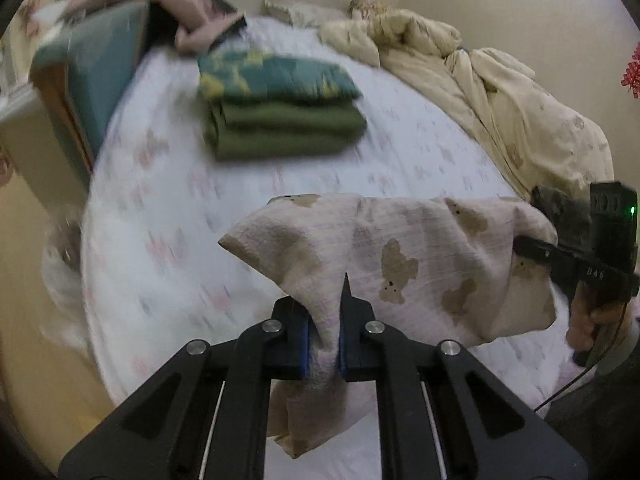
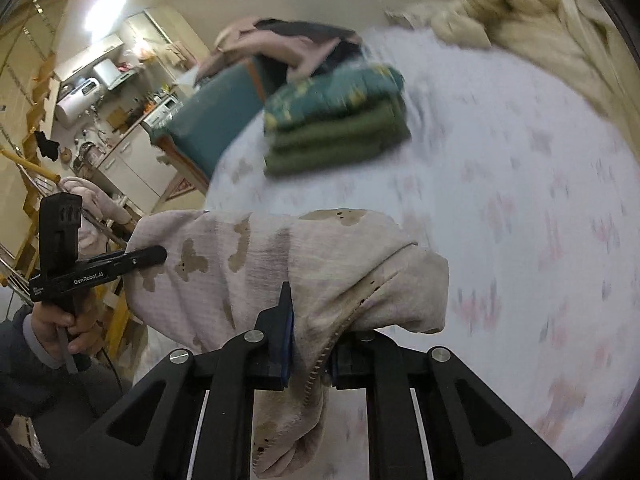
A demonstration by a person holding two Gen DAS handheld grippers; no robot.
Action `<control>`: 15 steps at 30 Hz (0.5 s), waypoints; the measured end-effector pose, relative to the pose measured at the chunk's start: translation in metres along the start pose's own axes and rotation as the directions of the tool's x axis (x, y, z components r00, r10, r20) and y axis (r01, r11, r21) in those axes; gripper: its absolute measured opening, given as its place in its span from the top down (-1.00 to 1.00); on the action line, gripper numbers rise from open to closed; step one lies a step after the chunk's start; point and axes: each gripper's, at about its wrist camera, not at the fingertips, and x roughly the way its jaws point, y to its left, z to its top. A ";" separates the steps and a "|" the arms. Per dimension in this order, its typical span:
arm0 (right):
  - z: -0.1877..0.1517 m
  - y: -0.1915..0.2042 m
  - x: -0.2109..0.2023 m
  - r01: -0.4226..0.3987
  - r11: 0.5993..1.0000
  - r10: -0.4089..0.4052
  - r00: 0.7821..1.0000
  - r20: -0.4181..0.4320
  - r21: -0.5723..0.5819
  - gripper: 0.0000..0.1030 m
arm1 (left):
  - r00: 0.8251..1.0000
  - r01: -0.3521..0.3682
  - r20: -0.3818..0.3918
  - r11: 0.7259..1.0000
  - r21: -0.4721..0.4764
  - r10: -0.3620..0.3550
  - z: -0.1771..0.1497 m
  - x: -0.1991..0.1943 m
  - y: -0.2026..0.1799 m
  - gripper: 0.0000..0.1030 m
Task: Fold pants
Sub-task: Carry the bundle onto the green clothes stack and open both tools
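Both my left gripper (image 1: 325,344) and right gripper (image 2: 310,354) clamp the pants (image 1: 400,248), raised above the bed (image 1: 280,200) near its front edge. Soft, light fabric sags; grip hems.

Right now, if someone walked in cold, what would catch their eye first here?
The pale bear-print pants hang stretched between the two grippers above the bed, the left gripper and right gripper each shut on a bunched edge. Behind them, a folded green-and-teal stack sits on the sheet, with a rumpled cream duvet along the wall.
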 end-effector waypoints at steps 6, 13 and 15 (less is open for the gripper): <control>0.092 0.005 0.026 0.026 0.993 -0.021 0.999 0.049 -0.114 0.75 | 0.998 0.011 0.065 1.000 0.013 -0.012 0.086 0.011 0.033 0.85; 0.219 -0.020 0.110 0.080 0.976 -0.066 0.995 0.075 -0.205 0.75 | 0.992 -0.045 0.123 0.998 0.043 0.040 0.194 0.073 0.079 0.85; 0.242 -0.031 0.134 0.095 0.970 -0.082 0.994 0.068 -0.226 0.75 | 0.990 -0.067 0.131 0.997 0.048 0.060 0.221 0.098 0.094 0.85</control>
